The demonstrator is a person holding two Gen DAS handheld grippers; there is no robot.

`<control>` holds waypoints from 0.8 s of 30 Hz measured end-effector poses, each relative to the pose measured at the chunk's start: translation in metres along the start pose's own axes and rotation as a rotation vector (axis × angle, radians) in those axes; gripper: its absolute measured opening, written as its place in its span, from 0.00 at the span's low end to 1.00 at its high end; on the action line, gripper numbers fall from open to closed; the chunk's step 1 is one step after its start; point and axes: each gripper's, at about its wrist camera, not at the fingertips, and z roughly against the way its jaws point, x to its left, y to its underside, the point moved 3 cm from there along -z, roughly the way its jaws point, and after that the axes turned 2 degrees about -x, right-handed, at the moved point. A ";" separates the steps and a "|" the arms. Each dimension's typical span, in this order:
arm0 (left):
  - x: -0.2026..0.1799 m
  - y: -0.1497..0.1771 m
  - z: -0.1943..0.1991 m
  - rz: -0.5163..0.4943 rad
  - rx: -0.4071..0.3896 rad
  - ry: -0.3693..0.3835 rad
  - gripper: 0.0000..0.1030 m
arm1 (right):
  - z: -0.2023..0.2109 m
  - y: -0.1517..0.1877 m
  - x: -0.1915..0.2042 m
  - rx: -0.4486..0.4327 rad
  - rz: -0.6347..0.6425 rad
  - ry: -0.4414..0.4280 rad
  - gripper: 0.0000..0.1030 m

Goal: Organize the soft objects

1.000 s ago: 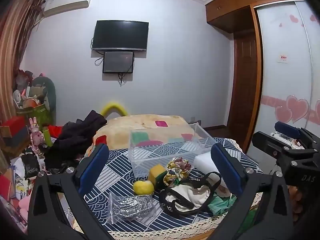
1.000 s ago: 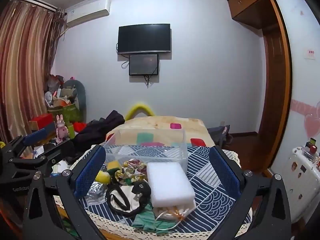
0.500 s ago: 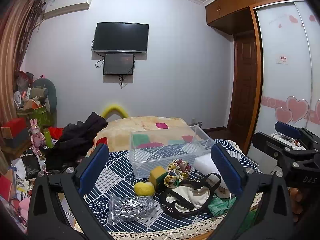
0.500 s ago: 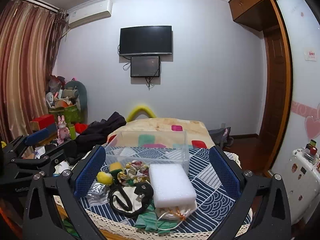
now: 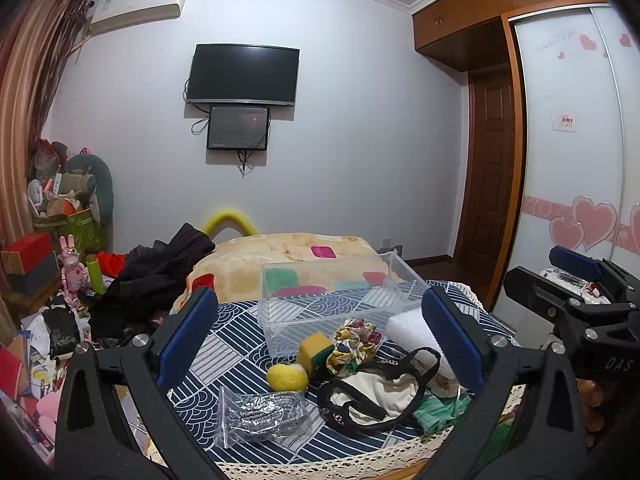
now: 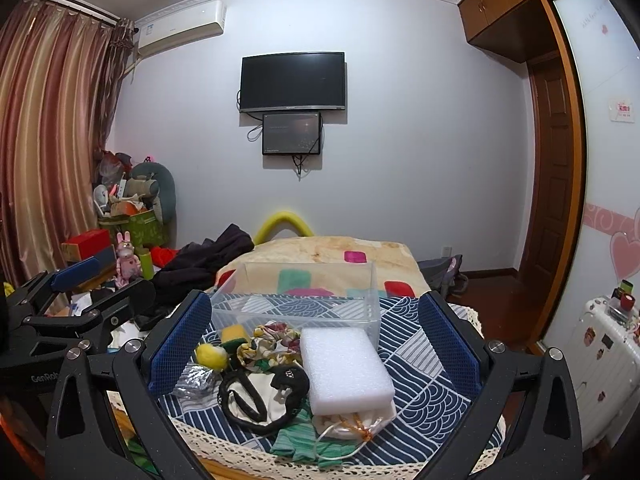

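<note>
Lying on the blue patterned tablecloth (image 6: 420,364) before the clear plastic bin (image 6: 296,300), the white foam block (image 6: 344,368) is framed by the wide-open, empty right gripper (image 6: 316,344), the left gripper (image 5: 320,344) likewise spread and unladen.

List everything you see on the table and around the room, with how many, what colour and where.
clear bin: one, transparent, empty, table's far side
foam block: one, white, on a drawstring pouch, front right
drawstring pouch: one, cream
scrunchie: one, floral, in front of the bin
sponge: one, yellow and green
yellow ball: one, beside the sponge
foil bag: one, silver, front left
strap bag: one, cream and black
green cloth: one, front edge
TV: one, black, wall
left gripper: open
right gripper: open
</note>
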 end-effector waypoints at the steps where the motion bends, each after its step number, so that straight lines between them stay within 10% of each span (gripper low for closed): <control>1: 0.000 -0.001 0.000 0.001 -0.001 0.001 1.00 | 0.001 -0.001 0.001 -0.002 0.001 -0.001 1.00; 24: 0.000 -0.002 0.004 0.001 -0.006 0.005 1.00 | 0.003 -0.003 0.004 -0.007 0.006 -0.003 1.00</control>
